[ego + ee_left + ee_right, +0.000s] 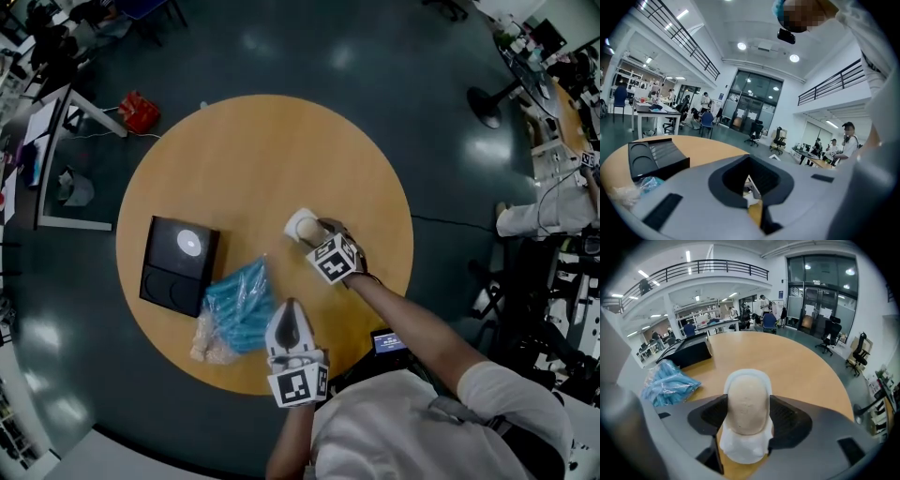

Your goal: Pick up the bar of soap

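Note:
The beige bar of soap (746, 404) lies in a white dish (743, 451) on the round wooden table (262, 150), right of centre. My right gripper (747, 412) is low over it, open, one jaw on each side of the bar and close against its flanks. In the head view the dish (302, 225) shows just beyond the right gripper (321, 236). My left gripper (289, 309) hovers near the table's front edge, its jaws together in a point with nothing in them, and in its own view the left gripper (751, 180) looks out over the table.
A black tray (178, 258) with a white disc (189, 243) sits at the table's left. A blue plastic-wrapped bundle (239, 302) lies between the tray and my left gripper, and shows again as the bundle (670, 380). A red bag (139, 111) is on the floor beyond.

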Motion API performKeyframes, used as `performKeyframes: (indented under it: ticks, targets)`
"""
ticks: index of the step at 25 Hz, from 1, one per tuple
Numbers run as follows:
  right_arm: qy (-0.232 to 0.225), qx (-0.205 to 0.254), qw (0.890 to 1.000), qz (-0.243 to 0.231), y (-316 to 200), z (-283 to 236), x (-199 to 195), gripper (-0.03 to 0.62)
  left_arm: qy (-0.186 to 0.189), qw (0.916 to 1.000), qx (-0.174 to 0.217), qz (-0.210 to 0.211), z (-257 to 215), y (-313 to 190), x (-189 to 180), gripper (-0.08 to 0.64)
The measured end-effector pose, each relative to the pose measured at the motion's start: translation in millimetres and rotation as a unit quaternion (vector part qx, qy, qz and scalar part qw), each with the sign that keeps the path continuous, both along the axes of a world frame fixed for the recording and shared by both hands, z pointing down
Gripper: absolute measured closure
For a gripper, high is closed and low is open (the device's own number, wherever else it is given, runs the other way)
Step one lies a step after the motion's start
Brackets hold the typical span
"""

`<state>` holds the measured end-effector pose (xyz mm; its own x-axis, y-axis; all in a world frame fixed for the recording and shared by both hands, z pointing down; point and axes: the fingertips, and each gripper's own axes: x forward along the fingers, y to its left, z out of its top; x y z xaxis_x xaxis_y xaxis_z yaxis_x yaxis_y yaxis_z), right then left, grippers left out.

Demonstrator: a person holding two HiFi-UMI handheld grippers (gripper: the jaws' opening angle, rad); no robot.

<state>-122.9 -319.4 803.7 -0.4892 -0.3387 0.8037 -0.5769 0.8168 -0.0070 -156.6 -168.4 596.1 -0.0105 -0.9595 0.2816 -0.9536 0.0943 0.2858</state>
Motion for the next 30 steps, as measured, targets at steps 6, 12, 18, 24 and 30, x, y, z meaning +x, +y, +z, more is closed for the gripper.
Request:
performKeyframes:
  ticks: [6, 12, 18, 24, 30]
  targets:
    - [0.024, 0.018, 0.999, -0.018, -1, 1, -1, 0.333, 0.006, 0.9999, -0.004, -0.012, 3, -1, -11, 0.555]
    - [0.017, 0.039, 0.999, -0.028, 4, -6, 3, 0.333, 0.006, 0.9998, -0.005, -0.016, 3, 8, -9, 0.555]
    - [-0.085, 0.085, 0.993, -0.011, 20, -84, 9, 0.333, -0.002, 0.9998, 0.011, -0.015, -14, 10, -10, 0.555]
    - [-0.256, 0.17, 0.952, 0.011, 68, -231, 40, 0.333, -0.015, 0.9986, 0.05, -0.008, -58, 19, -3, 0.555]
    - [-0.357, 0.218, 0.908, 0.018, 132, -308, 80, 0.333, -0.018, 0.9977, 0.065, 0.002, -75, 34, 9, 0.555]
